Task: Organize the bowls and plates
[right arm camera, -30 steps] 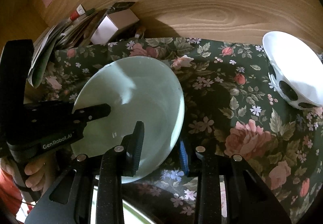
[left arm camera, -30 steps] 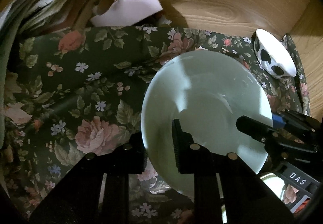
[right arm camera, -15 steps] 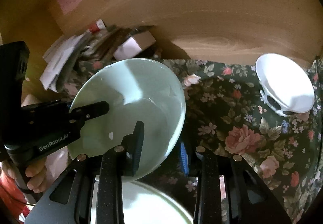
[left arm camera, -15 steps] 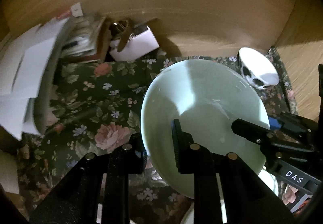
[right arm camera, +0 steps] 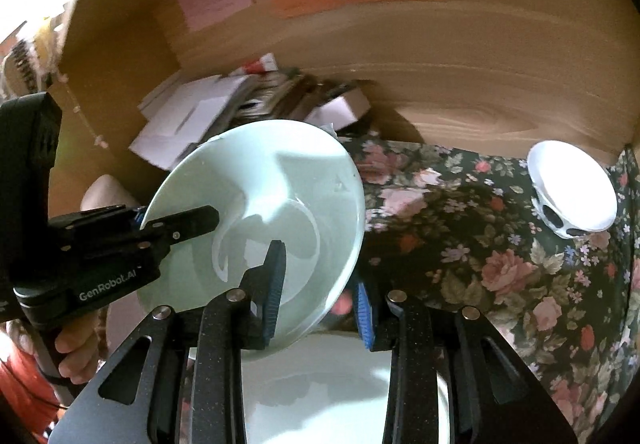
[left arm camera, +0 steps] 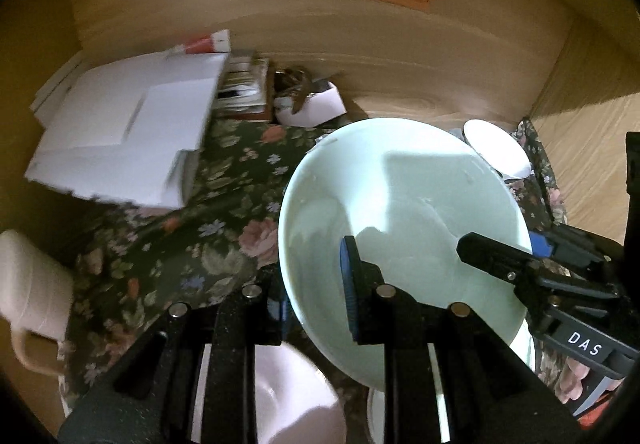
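Observation:
A pale green bowl (left arm camera: 404, 220) hangs in the air above the floral tablecloth (left arm camera: 192, 244), held by both grippers. My left gripper (left arm camera: 314, 292) is shut on its left rim; my right gripper (right arm camera: 320, 292) is shut on its right rim. In the right wrist view the same green bowl (right arm camera: 260, 212) is tilted, with the left gripper's finger inside it. A white bowl with black spots (right arm camera: 570, 190) stands at the far right of the cloth (right arm camera: 480, 244); it also shows in the left wrist view (left arm camera: 498, 150). A white plate (right arm camera: 312, 388) lies below the held bowl.
A stack of papers and booklets (left arm camera: 132, 132) and a small white box (left arm camera: 312, 108) lie at the back left by the wooden wall (left arm camera: 400, 56). A cream jug (left arm camera: 28, 296) stands at the left edge. A pinkish dish (left arm camera: 292, 396) lies under my left gripper.
Both grippers have lifted the green bowl up off the cloth and pulled it back. The wall's coloured notes and the plate below have come into view.

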